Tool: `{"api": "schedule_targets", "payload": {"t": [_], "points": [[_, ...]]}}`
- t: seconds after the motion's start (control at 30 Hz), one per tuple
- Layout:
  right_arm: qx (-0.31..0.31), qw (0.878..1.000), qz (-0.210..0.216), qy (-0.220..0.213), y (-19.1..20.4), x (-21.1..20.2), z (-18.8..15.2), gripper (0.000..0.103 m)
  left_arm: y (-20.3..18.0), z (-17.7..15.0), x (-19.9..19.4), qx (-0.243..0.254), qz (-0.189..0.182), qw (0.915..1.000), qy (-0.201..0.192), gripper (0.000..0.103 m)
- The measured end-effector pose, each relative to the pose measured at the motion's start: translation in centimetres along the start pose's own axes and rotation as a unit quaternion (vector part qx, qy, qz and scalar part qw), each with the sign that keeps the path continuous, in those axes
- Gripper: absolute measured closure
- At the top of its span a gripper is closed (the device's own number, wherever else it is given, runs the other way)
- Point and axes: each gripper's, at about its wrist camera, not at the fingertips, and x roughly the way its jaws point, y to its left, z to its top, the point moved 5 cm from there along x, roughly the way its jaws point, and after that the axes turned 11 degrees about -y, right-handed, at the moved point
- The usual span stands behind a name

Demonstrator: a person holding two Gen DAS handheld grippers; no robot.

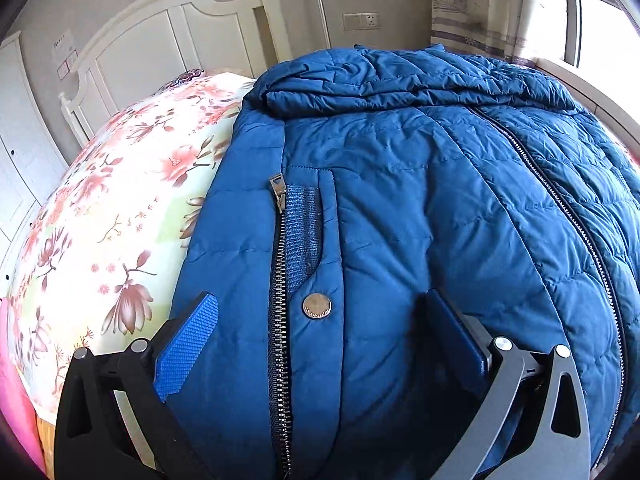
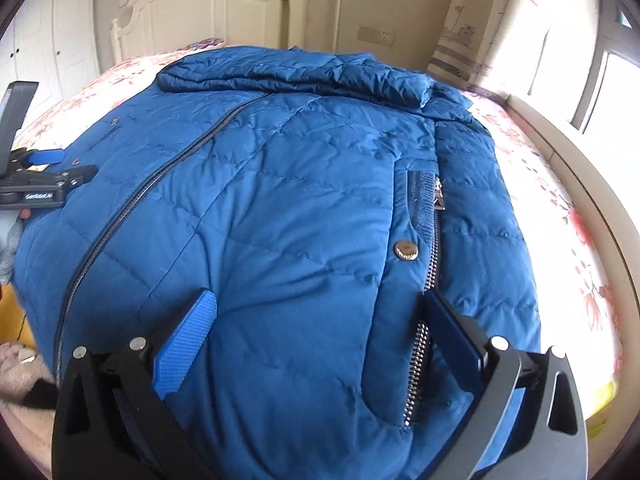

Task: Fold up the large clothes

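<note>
A large blue quilted jacket [image 1: 420, 208] lies front up on the bed, main zipper [image 1: 560, 200] closed, its far end bunched in folds. My left gripper [image 1: 320, 300] is open wide over the jacket's near left part, one pad on each side of the pocket zipper [image 1: 280, 280] and brass snap [image 1: 317, 306]. In the right wrist view the same jacket [image 2: 280, 200] fills the frame. My right gripper [image 2: 318, 296] stands open wide over its near right part, beside the right pocket zipper [image 2: 430, 264]. The left gripper [image 2: 68, 164] shows at the jacket's left edge. Neither pair of pads presses fabric.
The jacket rests on a floral bedsheet [image 1: 120, 208] with a white headboard [image 1: 168, 40] at the far end. A window ledge [image 2: 580, 168] and a curtain [image 2: 472, 32] run along the right. White wardrobe doors [image 1: 20, 152] stand left. Pink cloth [image 1: 16, 400] lies at the near left.
</note>
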Motion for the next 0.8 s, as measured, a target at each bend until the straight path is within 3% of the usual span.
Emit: {"api": "schedule_targets", "payload": {"t": [0.27,0.33,0.37,0.47,0.6,0.73,0.8], "points": [[0.006,1.0,0.005,-0.007,-0.3,-1.1,-0.8,0.003,-0.1,-0.2,-0.3,-0.002,0.003,1.0,0.002,0.004],[0.001,1.0,0.009,-0.007,-0.9,-2.4,-0.7,0.003,0.6,-0.6,-2.0,-0.025,-0.005,0.9997,-0.004,0.004],[-0.001,1.0,0.001,-0.017,-1.7,-3.5,-0.7,0.003,1.0,-0.7,-3.5,-0.033,-0.027,0.9988,-0.024,0.004],[0.032,0.998,-0.041,-0.039,-5.9,-6.6,-1.9,0.003,2.9,-2.0,-6.3,-0.02,-0.03,0.9983,-0.046,0.004],[0.079,0.995,-0.058,-0.022,-9.6,-8.1,-5.1,0.003,5.6,-4.8,-6.8,-0.031,-0.017,0.9992,-0.017,0.004],[0.085,0.995,-0.055,-0.015,-9.1,-7.3,-6.7,0.004,6.8,-6.1,-6.8,-0.093,-0.049,0.9943,-0.018,0.004],[0.077,0.996,-0.044,-0.018,-7.8,-7.2,-6.5,0.006,6.5,-5.9,-6.9,-0.087,-0.041,0.9952,-0.016,0.004]]}}
